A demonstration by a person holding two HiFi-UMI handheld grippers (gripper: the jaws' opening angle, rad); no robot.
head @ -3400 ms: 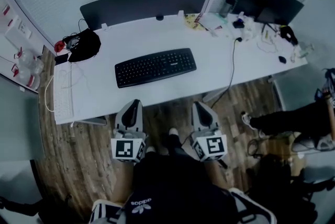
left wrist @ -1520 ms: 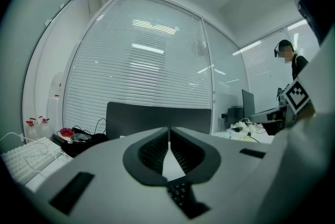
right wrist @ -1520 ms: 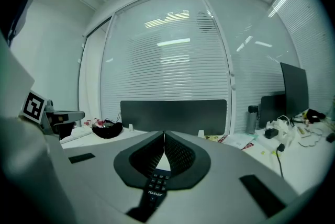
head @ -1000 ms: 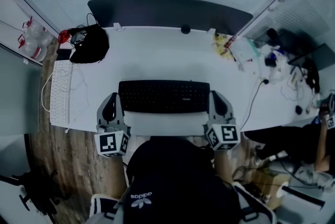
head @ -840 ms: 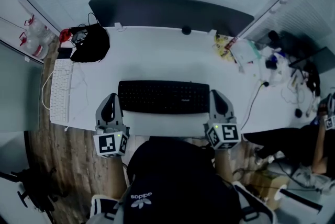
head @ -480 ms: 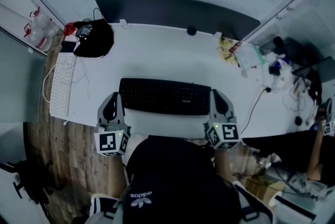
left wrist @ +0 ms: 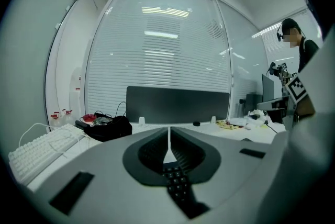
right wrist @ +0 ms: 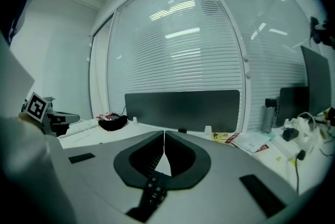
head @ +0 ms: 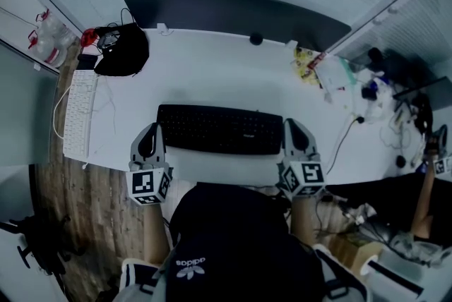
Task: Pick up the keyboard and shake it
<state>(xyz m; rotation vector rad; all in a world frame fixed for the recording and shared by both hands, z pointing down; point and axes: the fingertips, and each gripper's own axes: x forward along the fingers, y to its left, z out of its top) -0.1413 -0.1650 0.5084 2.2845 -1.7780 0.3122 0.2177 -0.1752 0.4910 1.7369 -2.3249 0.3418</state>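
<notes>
A few seconds ago both tools hung short of the tabletop's (head: 212, 75) front edge, with the black keyboard (head: 220, 129) well ahead of them. Now I have the left gripper (head: 150, 130) just beside the keyboard's left end and the right gripper (head: 291, 127) just beside its right end, so the two bracket it. Over the last second the picture barely alters; they have held at the ends and settled a little lower. The keyboard itself lies flat on the tabletop near the front edge, not yet lifted. In the left gripper view the fingers (left wrist: 152, 149) are pressed together along a thin seam with nothing between them, and a strip of keys shows below. The right gripper's fingers (right wrist: 178, 152) are the same, together and empty. I cannot tell whether either tool touches the keyboard's ends. I judge the approach finished and the pick-up next. With the fingers closed, that means squeezing the keyboard between the two tools or parting the fingers first. An uneven press could tip it.
</notes>
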